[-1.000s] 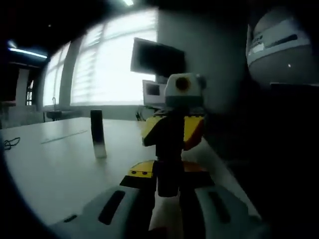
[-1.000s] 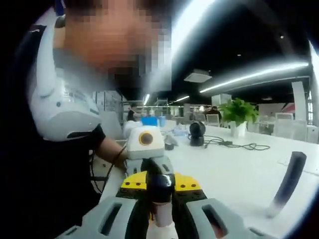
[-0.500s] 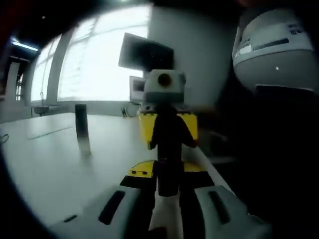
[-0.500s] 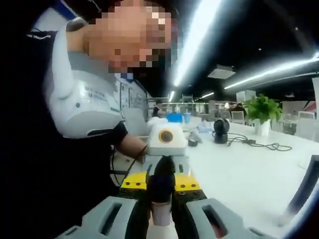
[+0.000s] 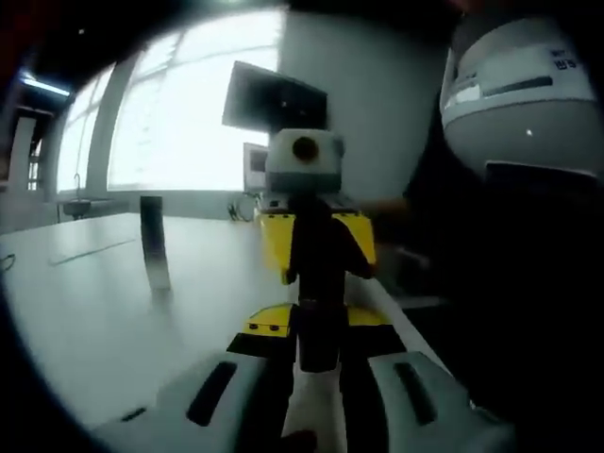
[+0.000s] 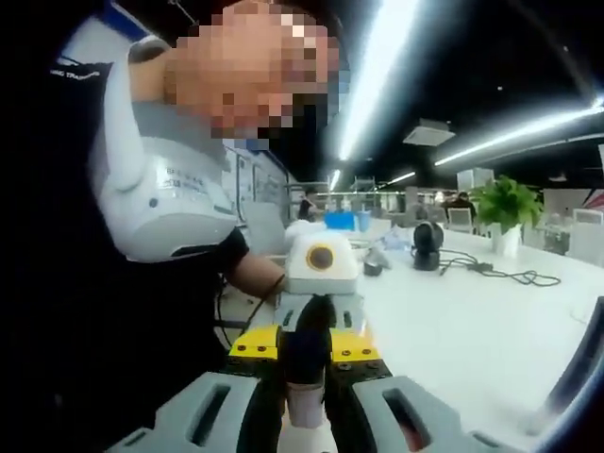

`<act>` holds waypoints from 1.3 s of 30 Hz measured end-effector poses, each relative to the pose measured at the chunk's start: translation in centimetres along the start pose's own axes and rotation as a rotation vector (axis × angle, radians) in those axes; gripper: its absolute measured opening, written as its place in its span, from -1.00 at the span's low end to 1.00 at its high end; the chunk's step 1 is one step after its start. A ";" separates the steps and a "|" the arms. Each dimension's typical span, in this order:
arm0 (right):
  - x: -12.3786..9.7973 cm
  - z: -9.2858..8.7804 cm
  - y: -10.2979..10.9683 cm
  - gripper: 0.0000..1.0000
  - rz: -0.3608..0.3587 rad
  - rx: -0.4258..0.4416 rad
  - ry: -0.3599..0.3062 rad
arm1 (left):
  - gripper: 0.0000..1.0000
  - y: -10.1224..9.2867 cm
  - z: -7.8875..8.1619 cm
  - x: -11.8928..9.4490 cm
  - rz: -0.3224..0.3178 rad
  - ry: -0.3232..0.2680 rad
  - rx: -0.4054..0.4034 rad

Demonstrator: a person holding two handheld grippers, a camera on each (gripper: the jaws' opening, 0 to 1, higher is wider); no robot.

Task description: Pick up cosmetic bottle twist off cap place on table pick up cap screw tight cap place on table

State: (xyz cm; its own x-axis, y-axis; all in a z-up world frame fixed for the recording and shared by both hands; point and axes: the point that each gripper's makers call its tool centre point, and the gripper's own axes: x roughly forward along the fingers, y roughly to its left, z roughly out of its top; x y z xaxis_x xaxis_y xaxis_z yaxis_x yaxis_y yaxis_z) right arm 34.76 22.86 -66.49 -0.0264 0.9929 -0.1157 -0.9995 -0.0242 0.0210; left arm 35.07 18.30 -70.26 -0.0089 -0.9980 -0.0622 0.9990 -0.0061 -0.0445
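Between both tools [image 5: 316, 396], the bottle [image 5: 318, 283] (clamped tight).

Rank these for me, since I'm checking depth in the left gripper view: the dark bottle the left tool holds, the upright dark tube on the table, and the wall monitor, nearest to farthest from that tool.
1. Dark bottle, between the left tool jaws, centre.
2. Upright dark tube, standing on the white table, to the left.
3. Wall monitor, up behind, by the window.
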 end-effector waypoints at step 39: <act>-5.3 2.3 -5.6 -0.79 -0.308 0.018 -0.170 | -0.85 4.3 -0.1 -0.1 0.225 0.008 0.008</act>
State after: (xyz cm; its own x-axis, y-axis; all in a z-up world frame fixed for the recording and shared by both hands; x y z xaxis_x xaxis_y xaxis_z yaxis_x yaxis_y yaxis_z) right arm 40.51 17.98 -63.74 0.2816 0.9583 0.0475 -0.9594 0.2805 0.0287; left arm 39.35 18.40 -70.57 0.2144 -0.9737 -0.0771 0.9761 0.2165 -0.0207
